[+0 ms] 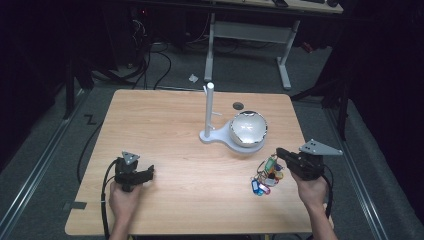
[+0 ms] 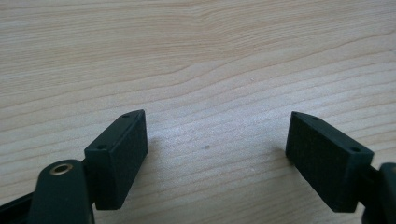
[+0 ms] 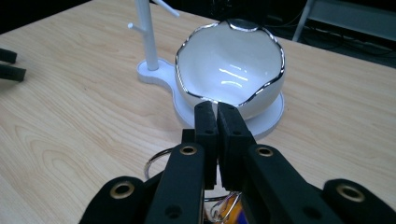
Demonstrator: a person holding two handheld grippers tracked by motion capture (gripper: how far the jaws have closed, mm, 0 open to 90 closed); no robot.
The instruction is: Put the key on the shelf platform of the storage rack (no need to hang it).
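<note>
A bunch of keys with coloured tags (image 1: 265, 179) lies on the wooden table (image 1: 190, 150) at the front right. My right gripper (image 1: 280, 152) hovers just over its far end, shut, with nothing seen between the tips (image 3: 217, 109). A key ring (image 3: 154, 163) shows beneath the jaws. Straight ahead of them stands a white bowl with a silver rim (image 3: 231, 65) on the round base of a white stand with a peg pole (image 1: 209, 107). My left gripper (image 1: 149, 173) rests at the front left, open over bare wood (image 2: 217, 130).
A small dark round hole (image 1: 238, 105) sits in the tabletop behind the bowl. Beyond the far edge are a white desk frame (image 1: 250, 35) and cables on the floor. The left gripper's jaws (image 3: 9, 63) show far off in the right gripper view.
</note>
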